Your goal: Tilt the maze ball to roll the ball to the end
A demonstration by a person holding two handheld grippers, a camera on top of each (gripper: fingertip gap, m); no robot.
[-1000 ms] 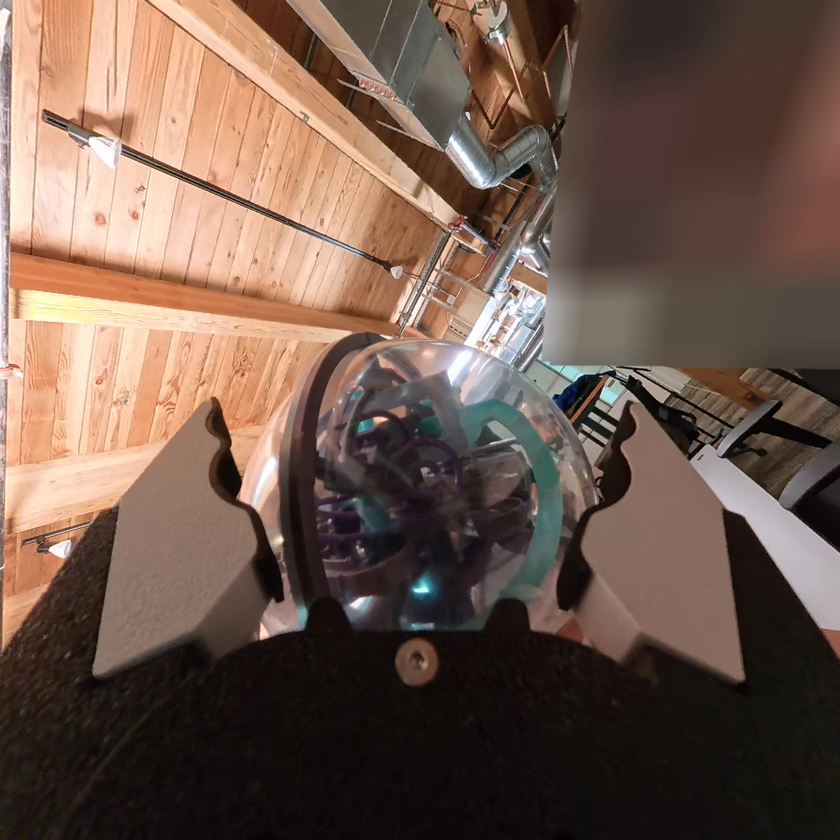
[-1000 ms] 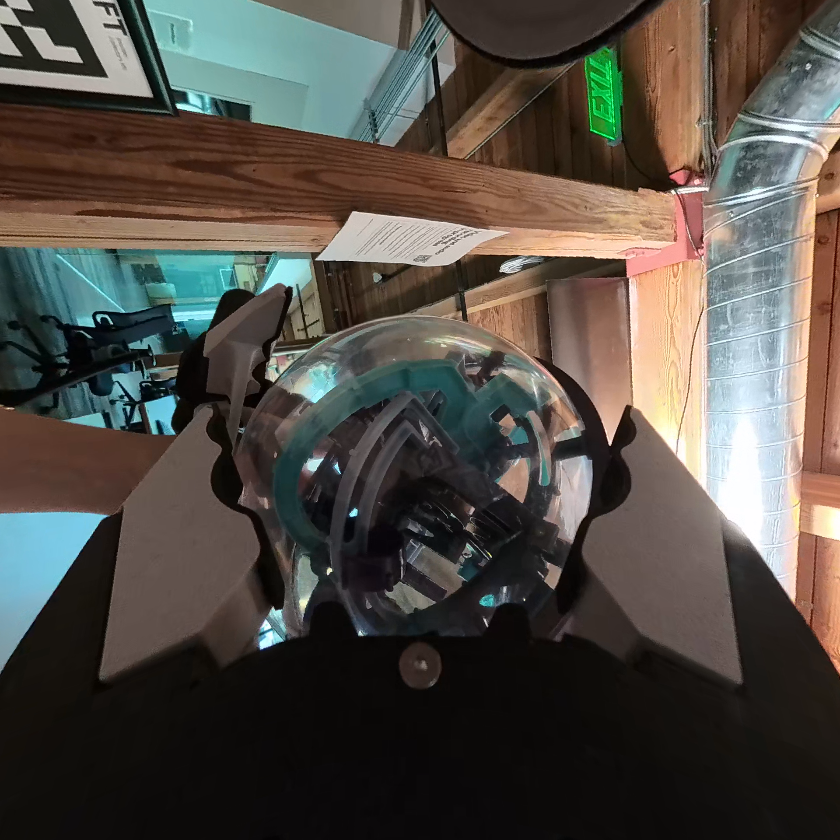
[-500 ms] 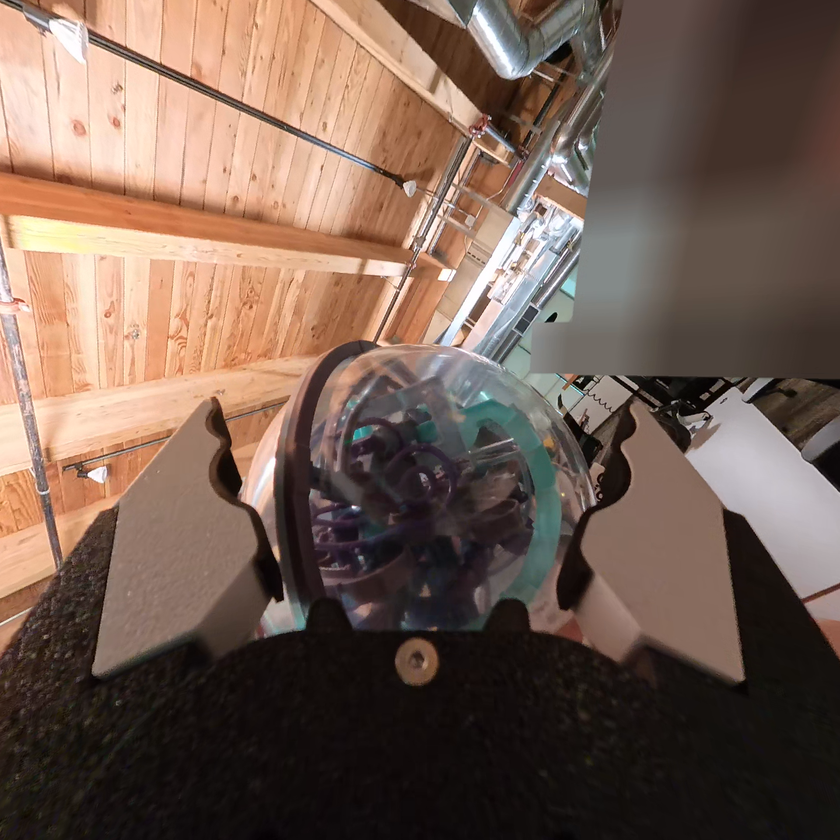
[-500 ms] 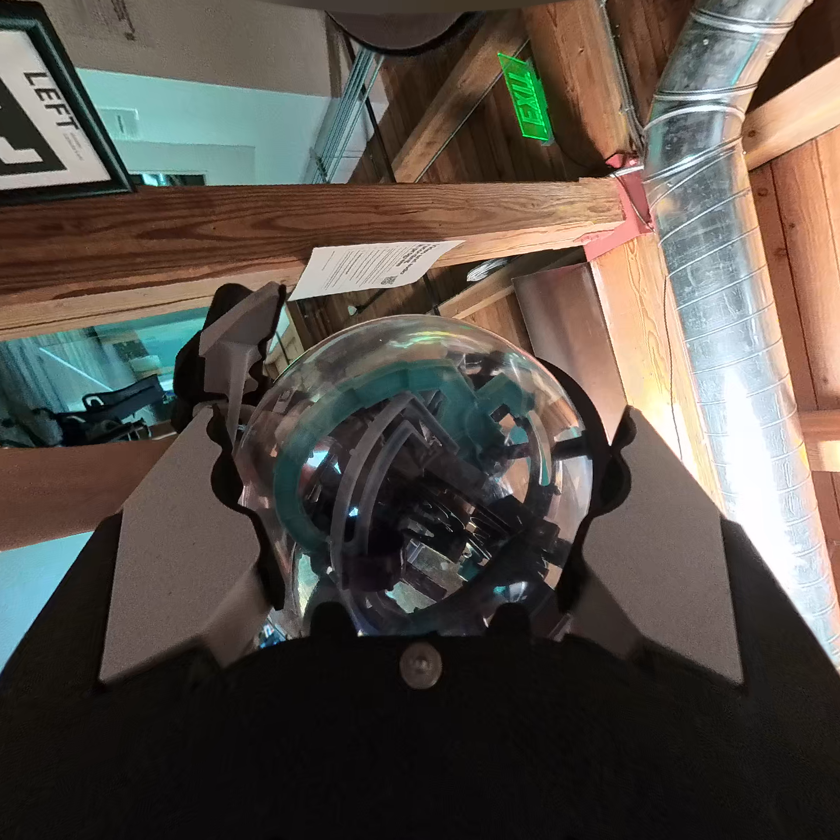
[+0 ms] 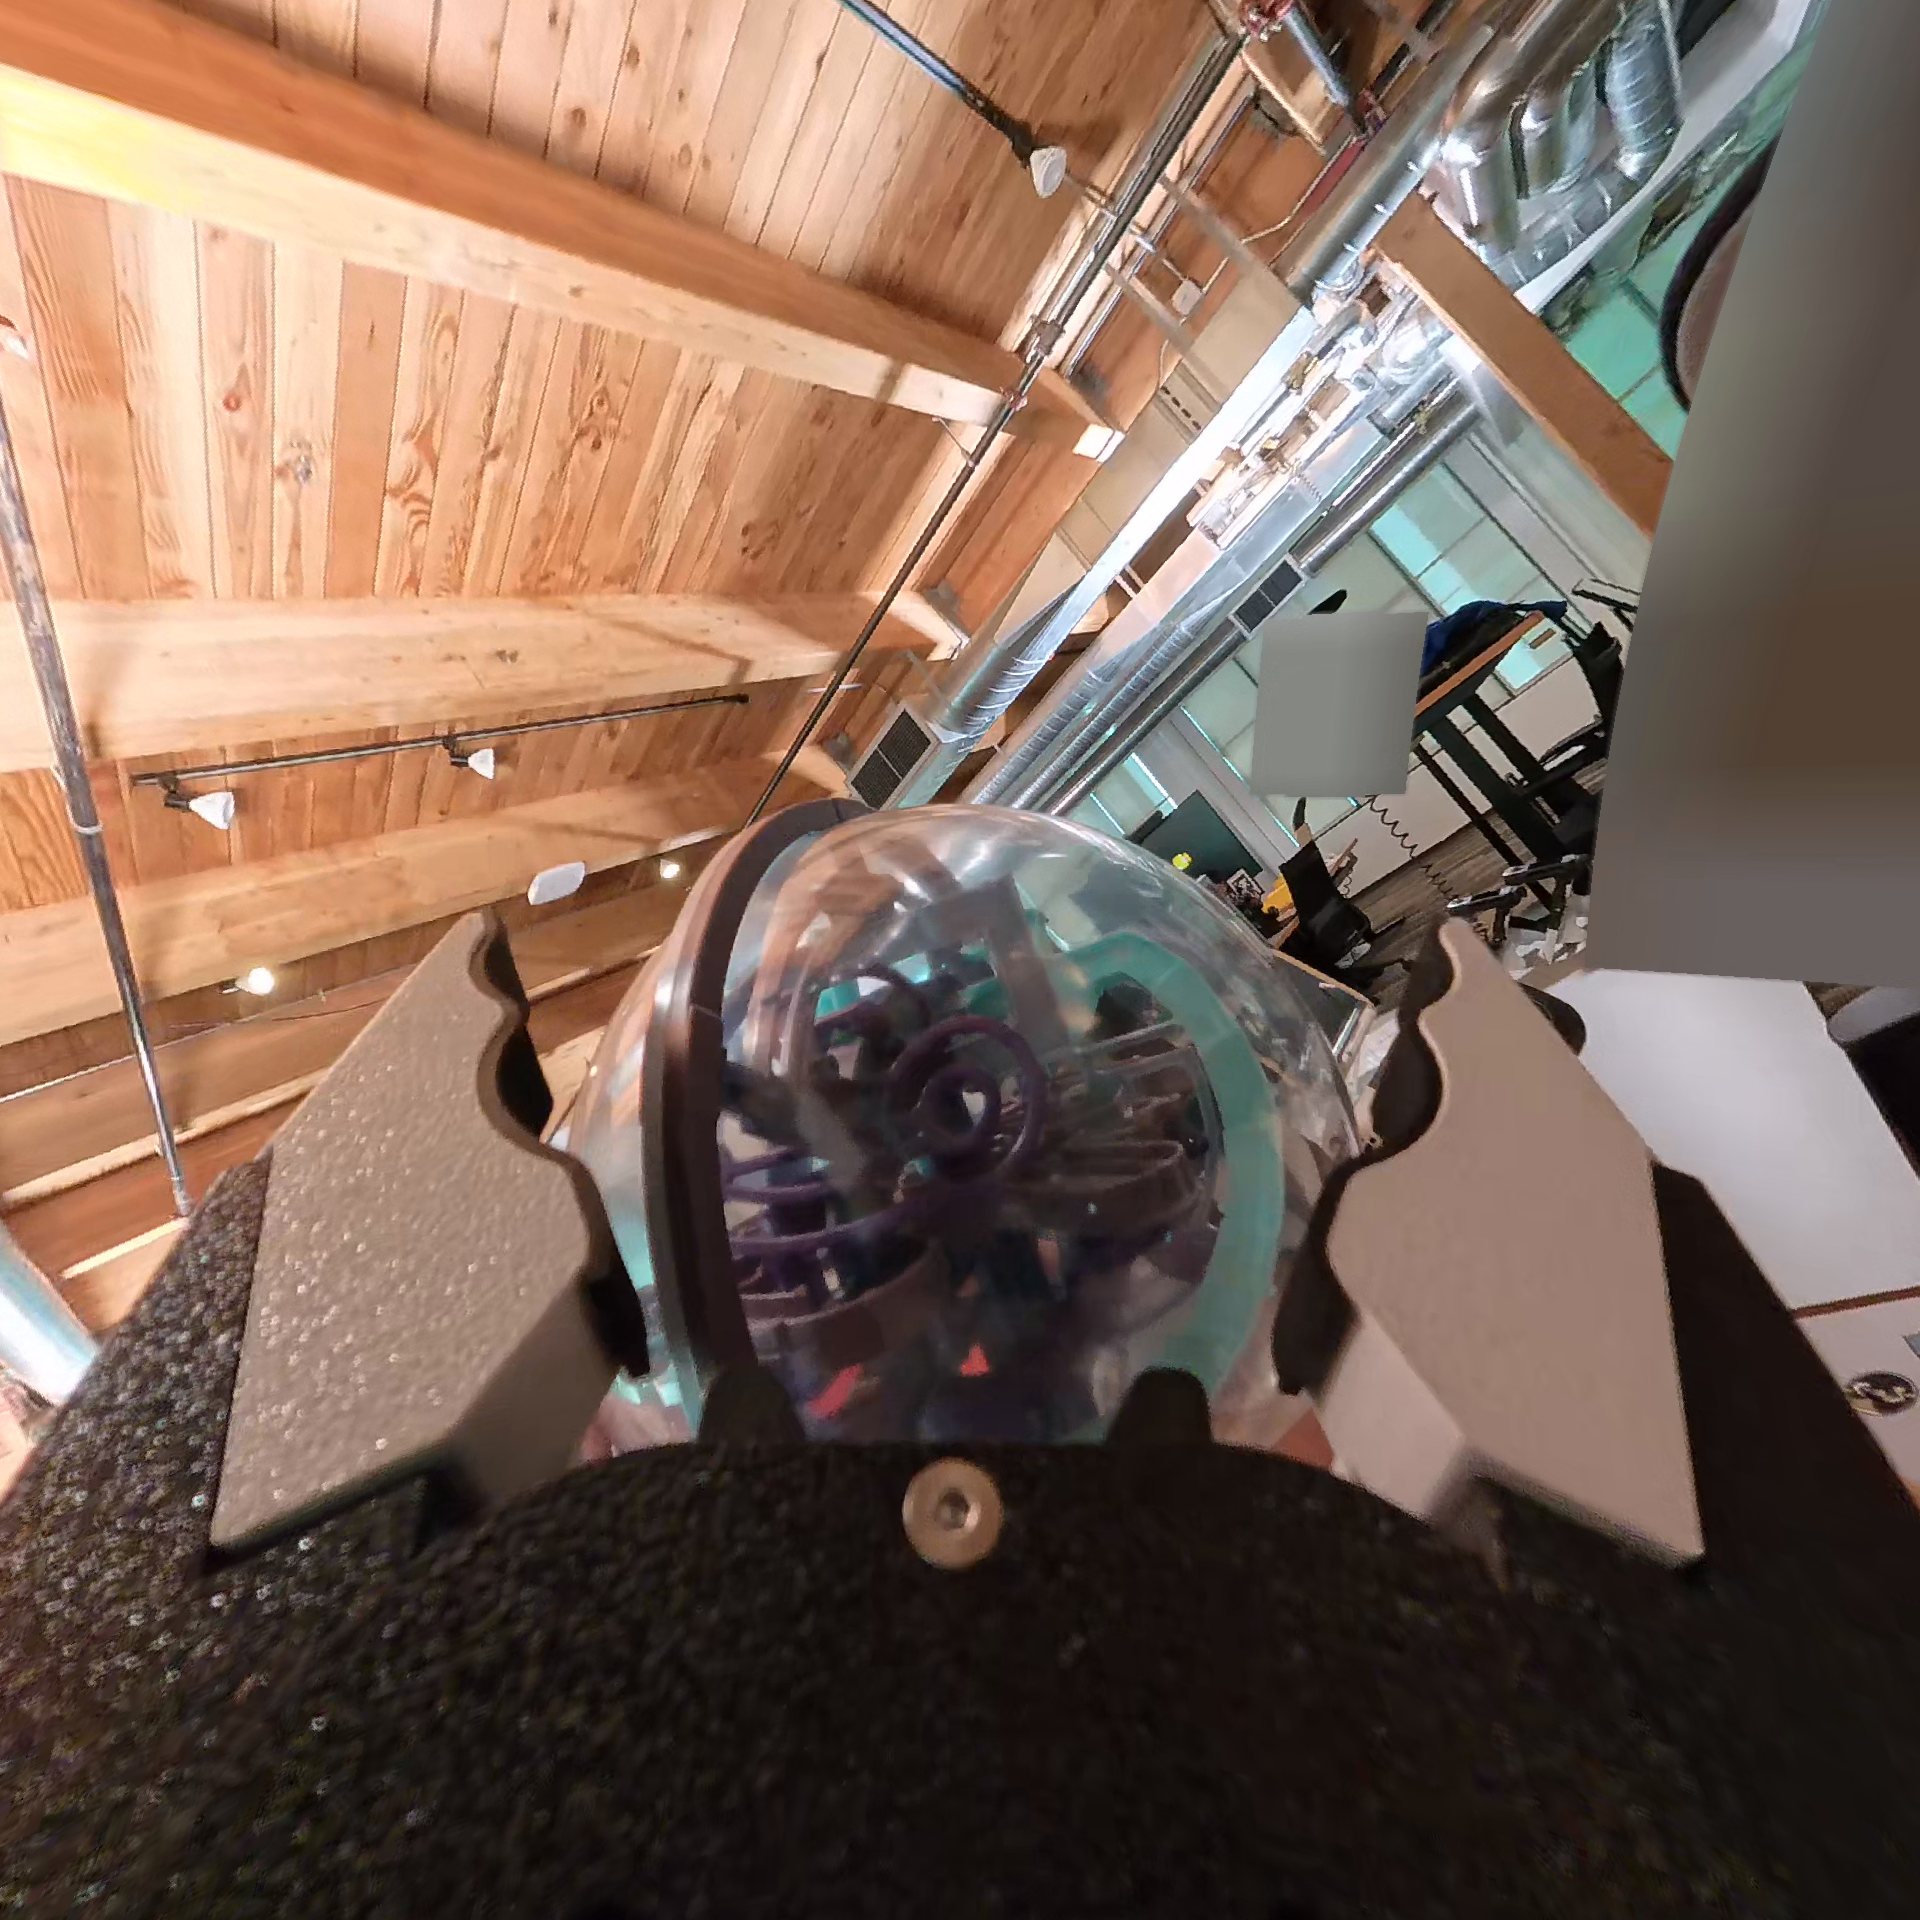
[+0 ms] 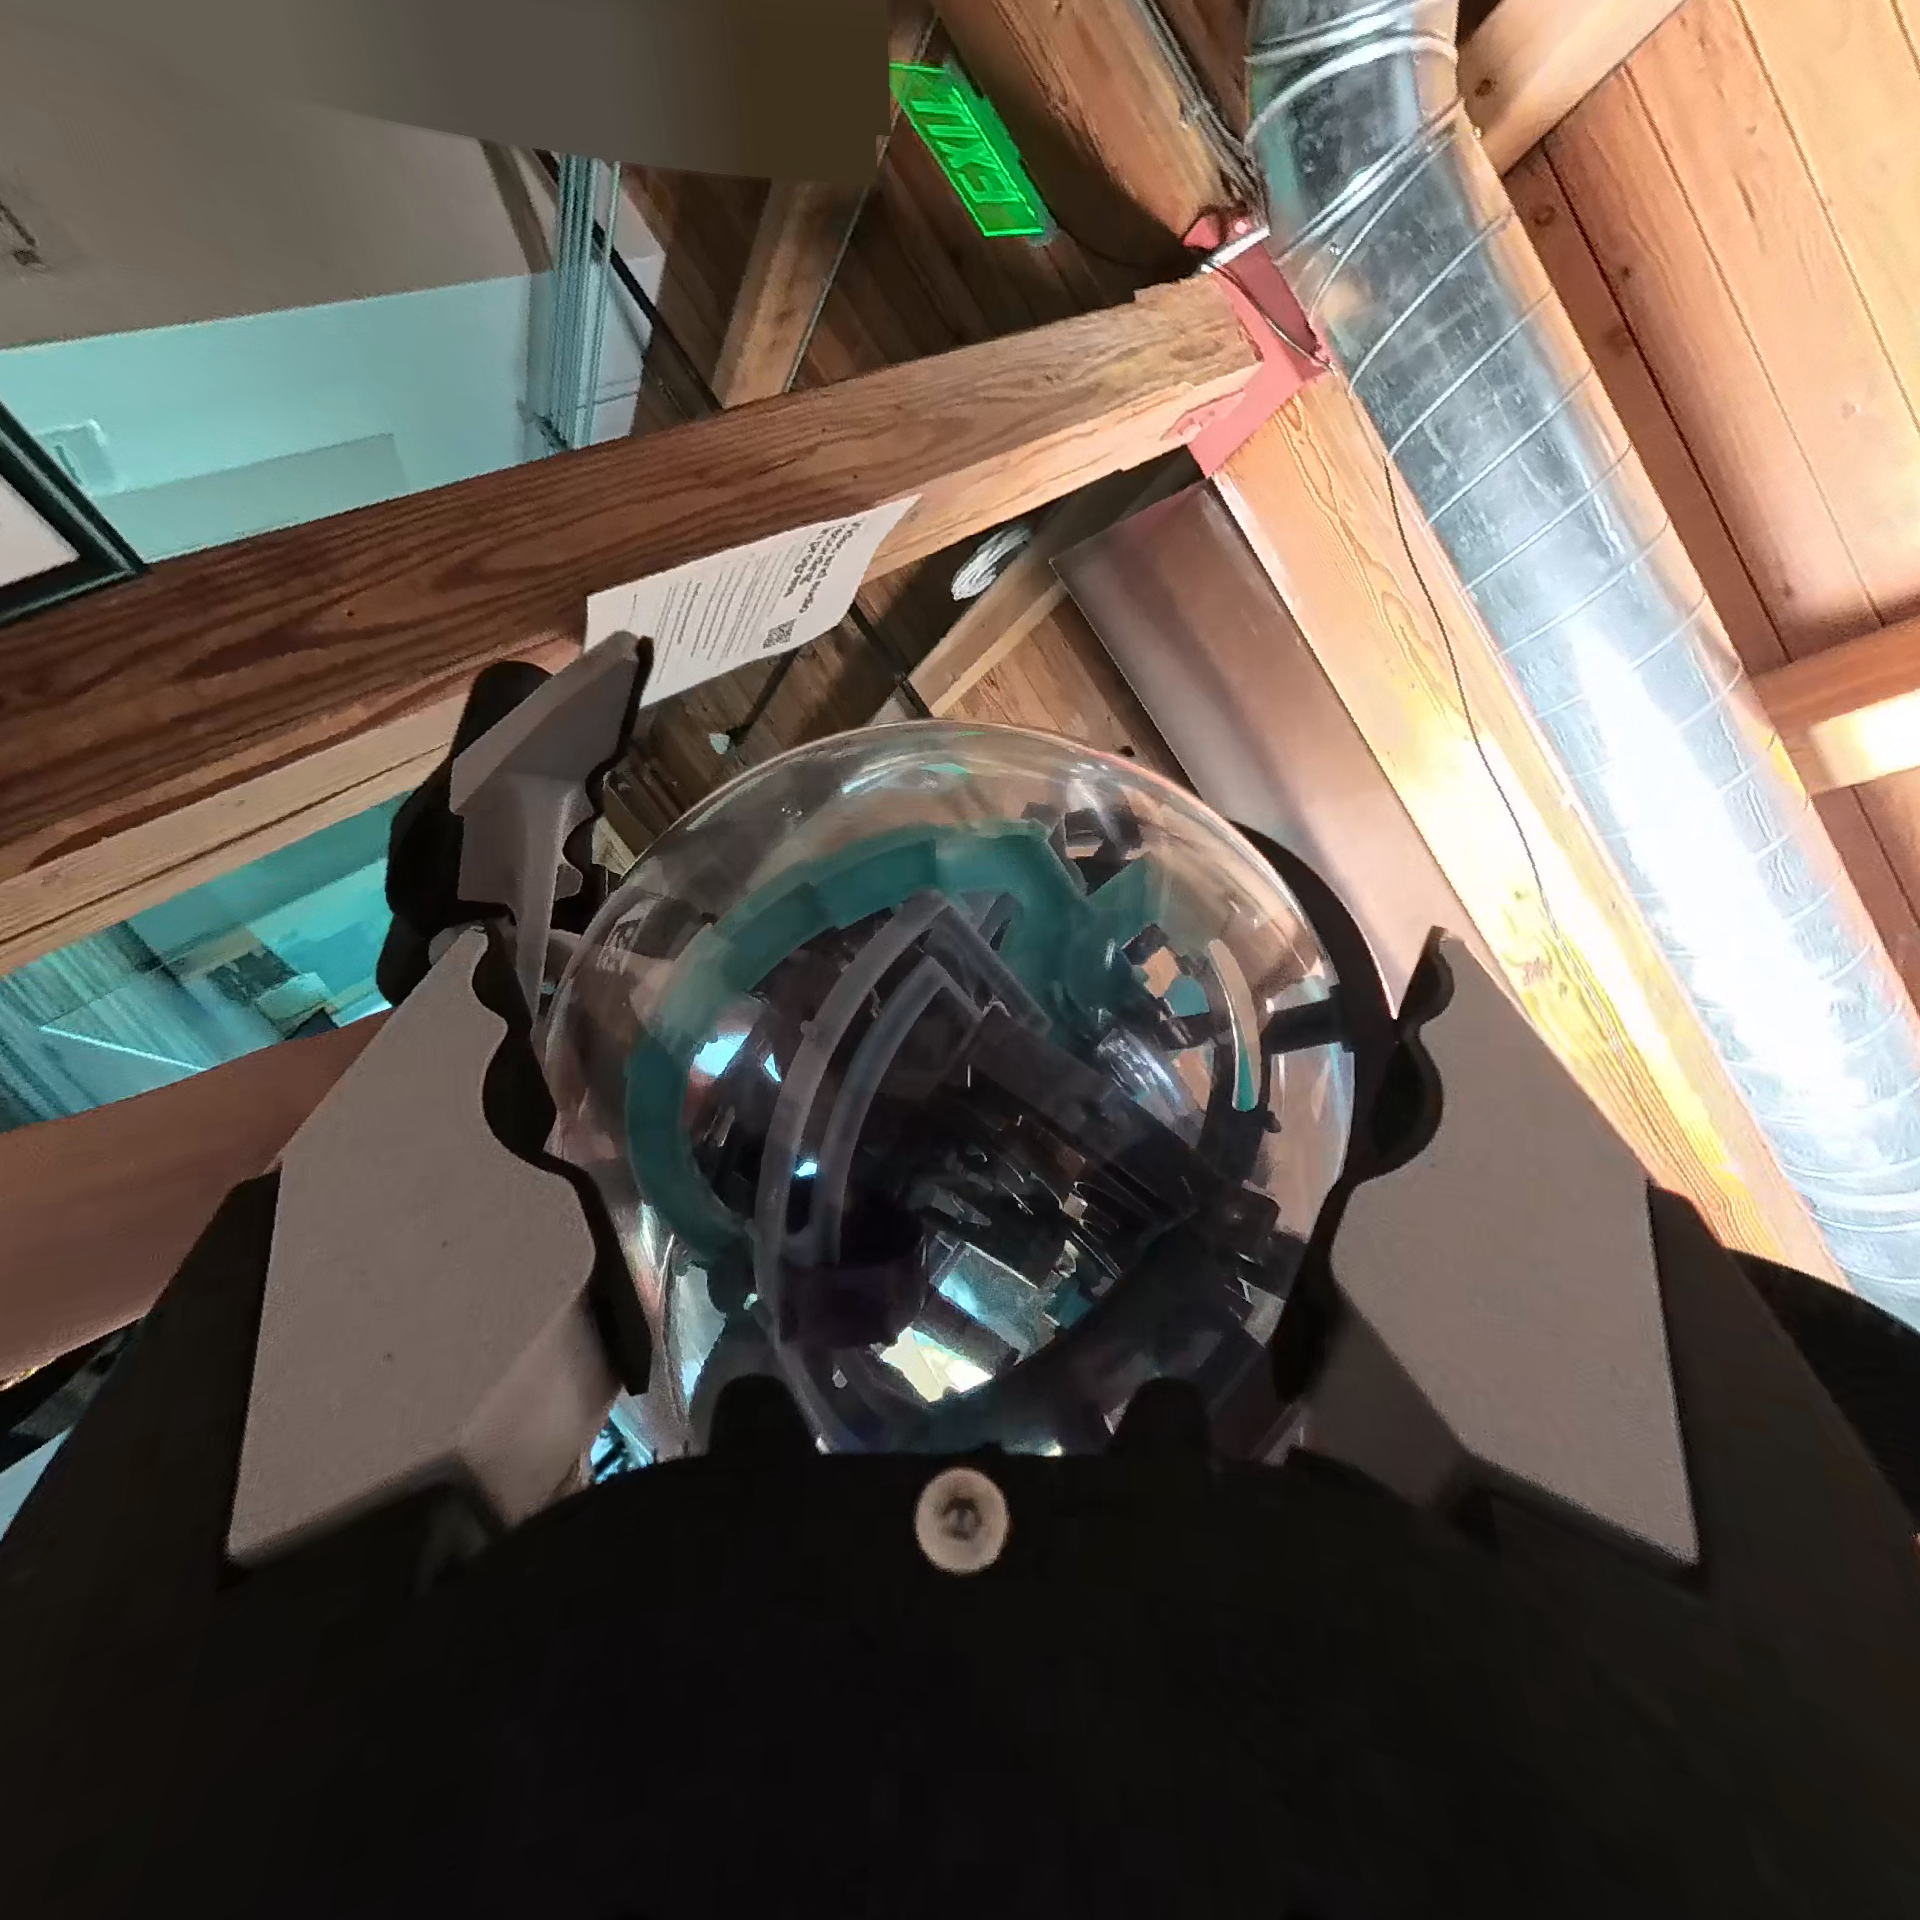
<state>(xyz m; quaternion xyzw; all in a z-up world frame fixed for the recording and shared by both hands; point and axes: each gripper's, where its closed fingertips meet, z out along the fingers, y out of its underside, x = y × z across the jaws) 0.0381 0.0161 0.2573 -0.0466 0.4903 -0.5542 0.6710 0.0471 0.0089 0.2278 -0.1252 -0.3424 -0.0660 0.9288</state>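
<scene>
We find both tongs, left and right, clamping the clear maze ball; we advise tilting slowly, together.

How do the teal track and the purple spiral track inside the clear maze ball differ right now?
The teal track is a broad, flat band with stepped edges, curving just under the shell of the clear maze ball; the purple spiral track is thin, wire-like and coiled nearer the middle. The teal track shows plainly in both wrist views; the purple spiral stands out only in the left one. Both sit sealed inside the sphere, which both grippers clamp.
</scene>
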